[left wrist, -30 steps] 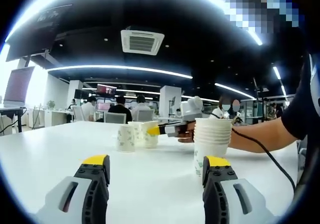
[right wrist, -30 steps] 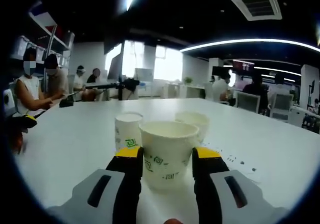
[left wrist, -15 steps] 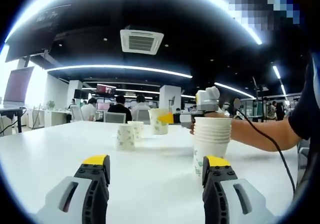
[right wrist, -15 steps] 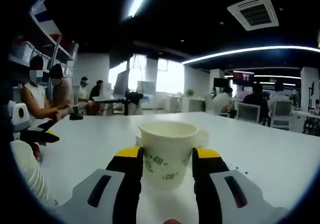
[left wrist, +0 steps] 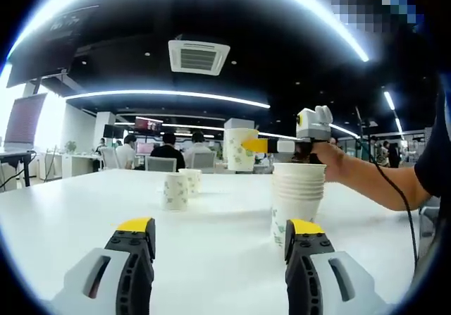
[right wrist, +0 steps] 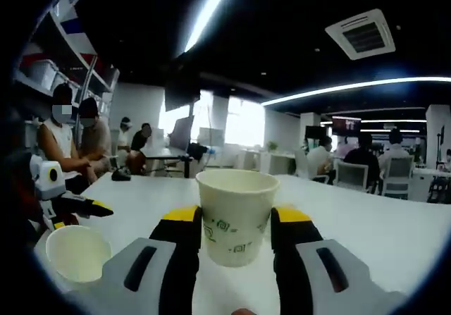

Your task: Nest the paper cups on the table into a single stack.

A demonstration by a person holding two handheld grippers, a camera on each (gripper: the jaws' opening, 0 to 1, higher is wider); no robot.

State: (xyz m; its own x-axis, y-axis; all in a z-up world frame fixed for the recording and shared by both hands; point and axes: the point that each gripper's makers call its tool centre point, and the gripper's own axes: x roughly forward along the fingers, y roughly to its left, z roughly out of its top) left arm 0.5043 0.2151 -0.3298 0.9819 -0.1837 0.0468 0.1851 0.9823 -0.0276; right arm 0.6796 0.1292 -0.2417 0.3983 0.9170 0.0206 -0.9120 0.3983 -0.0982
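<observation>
A stack of nested paper cups [left wrist: 298,199] stands on the white table [left wrist: 204,237], just beyond my left gripper [left wrist: 220,232], which is open and holds nothing. Two single cups [left wrist: 176,192] with green print stand further back at the left. My right gripper [right wrist: 236,220] is shut on a paper cup [right wrist: 236,216]. In the left gripper view that held cup [left wrist: 239,148] hangs in the air, up and to the left of the stack. In the right gripper view the stack's open top [right wrist: 76,251] lies low at the left.
People sit at desks behind the table in both views. Another gripper device [right wrist: 60,195] rests at the left edge of the right gripper view. A cable [left wrist: 394,209] runs down from the person's arm at the right.
My right gripper has lifted its cup off the table and carried it up toward the stack. The two single cups and the left gripper have stayed put.
</observation>
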